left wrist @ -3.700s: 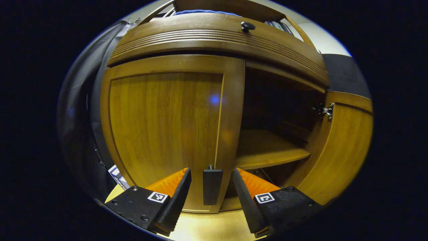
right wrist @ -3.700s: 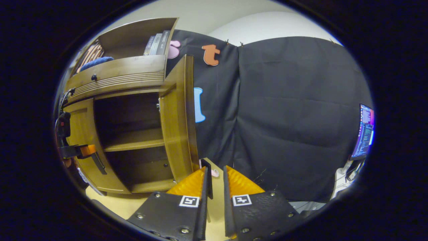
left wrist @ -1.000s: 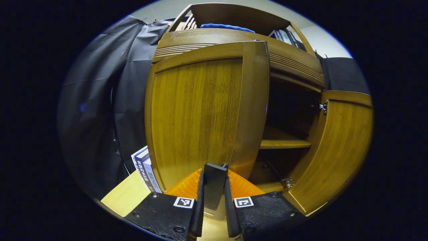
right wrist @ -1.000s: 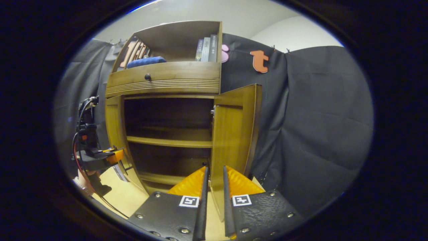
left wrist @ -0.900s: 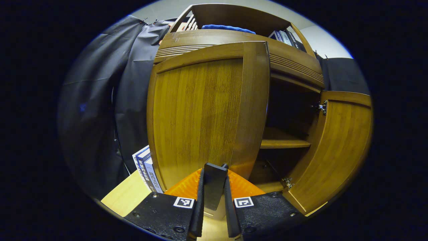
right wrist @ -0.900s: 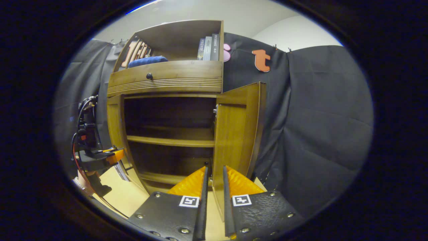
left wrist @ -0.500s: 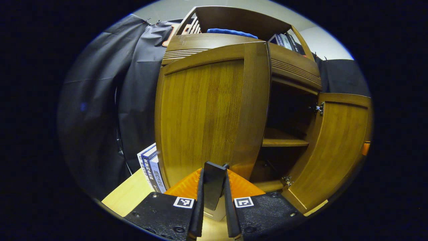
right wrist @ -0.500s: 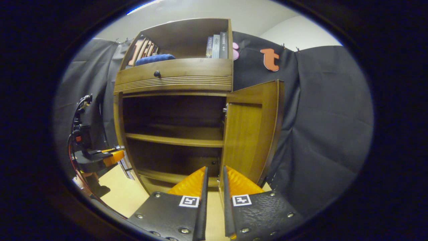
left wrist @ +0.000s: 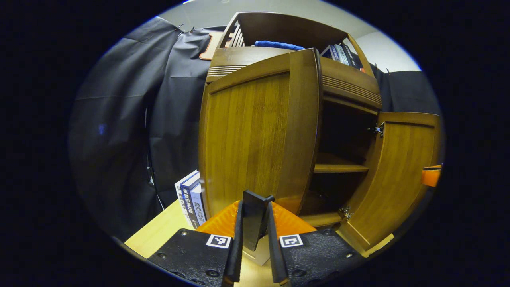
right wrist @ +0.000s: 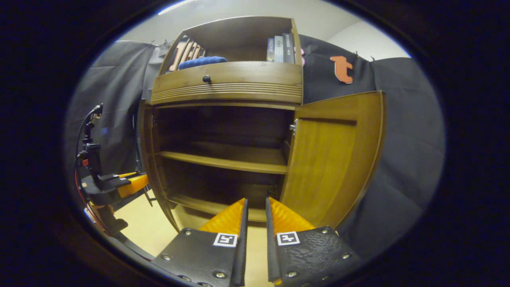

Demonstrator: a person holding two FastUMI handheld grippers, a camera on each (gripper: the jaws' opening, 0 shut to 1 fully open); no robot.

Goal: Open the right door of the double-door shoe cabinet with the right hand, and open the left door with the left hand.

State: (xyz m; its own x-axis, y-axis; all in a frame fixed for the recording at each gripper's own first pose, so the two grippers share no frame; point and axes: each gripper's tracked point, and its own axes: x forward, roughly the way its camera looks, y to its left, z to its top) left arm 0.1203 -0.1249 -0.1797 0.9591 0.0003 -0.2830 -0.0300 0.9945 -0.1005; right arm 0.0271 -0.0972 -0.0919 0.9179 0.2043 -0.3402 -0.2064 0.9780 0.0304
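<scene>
Left door (left wrist: 255, 135) stands further open than a second ago, at 12 o'clock from the left gripper (left wrist: 255, 239), which clenches its handle (left wrist: 253, 223). Right door (right wrist: 330, 159), at 2 o'clock, is fully open; right gripper (right wrist: 255, 243), nearly closed, grasps nothing. Task is nearly complete.

Warm brown wood-grain cabinet doors (left wrist: 255, 135), dark cabinet interior (right wrist: 215, 131), blue cloth (right wrist: 202, 61) on top, pale yellow floor (right wrist: 147, 227)
</scene>
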